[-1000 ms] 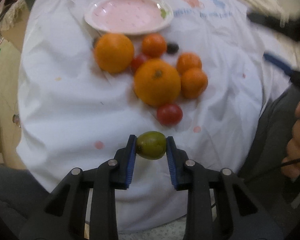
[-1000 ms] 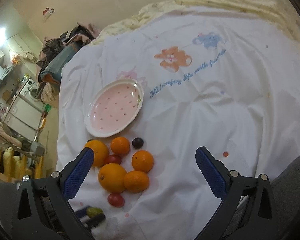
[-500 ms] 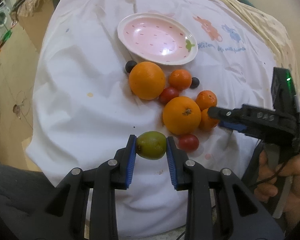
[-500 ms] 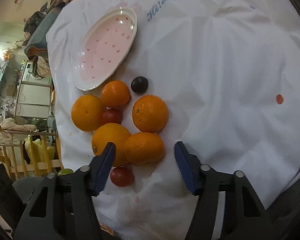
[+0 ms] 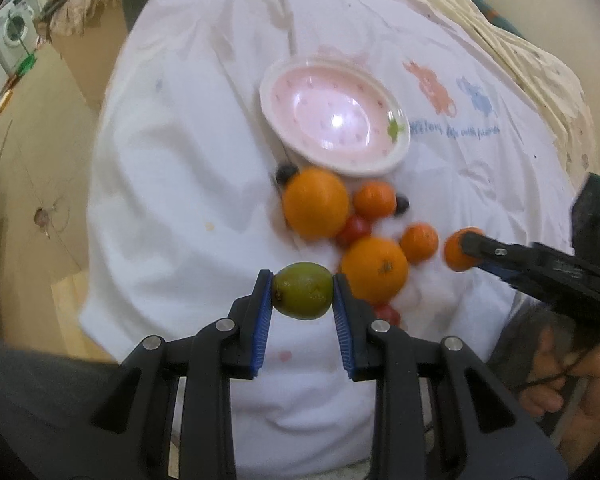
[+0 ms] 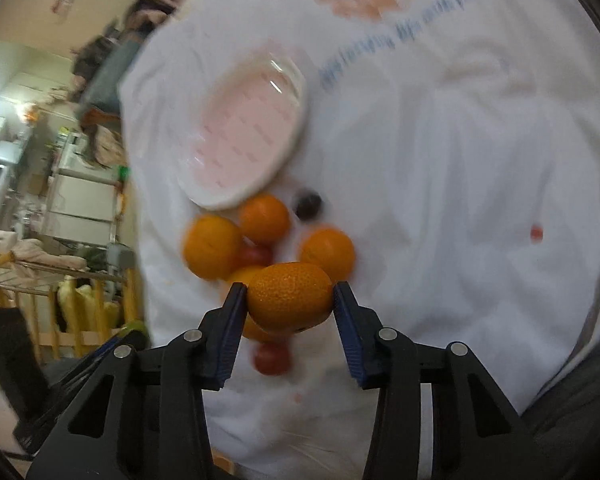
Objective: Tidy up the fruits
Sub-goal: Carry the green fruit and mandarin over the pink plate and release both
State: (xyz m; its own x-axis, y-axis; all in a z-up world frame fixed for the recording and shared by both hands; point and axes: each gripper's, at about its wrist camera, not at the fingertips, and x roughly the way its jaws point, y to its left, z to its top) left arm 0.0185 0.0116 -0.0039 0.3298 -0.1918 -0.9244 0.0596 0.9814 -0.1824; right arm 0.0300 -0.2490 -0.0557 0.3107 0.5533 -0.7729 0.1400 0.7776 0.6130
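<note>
My left gripper point(image 5: 302, 290) is shut on a small green fruit point(image 5: 302, 290) and holds it above the white cloth, near side of the fruit pile. My right gripper point(image 6: 289, 295) is shut on a small orange mandarin point(image 6: 289, 295), lifted over the pile; it also shows in the left wrist view point(image 5: 456, 249). An empty pink plate point(image 5: 396, 156) lies beyond the pile, also seen in the right wrist view point(image 6: 292, 132). On the cloth lie two big oranges point(image 5: 316, 208) point(image 5: 374, 270), small mandarins point(image 5: 374, 201), red tomatoes point(image 5: 354, 230) and dark berries point(image 5: 285, 173).
The white printed cloth point(image 5: 180, 160) covers a rounded table that drops off on the left to a tan floor. A hand point(image 5: 572, 376) holds the right gripper at the right. Room clutter and a rail point(image 6: 40, 272) stand left in the right wrist view.
My right gripper closed on the mandarin and lifted it off the pile. My left gripper, still holding the green fruit, moved up and toward the pile and plate.
</note>
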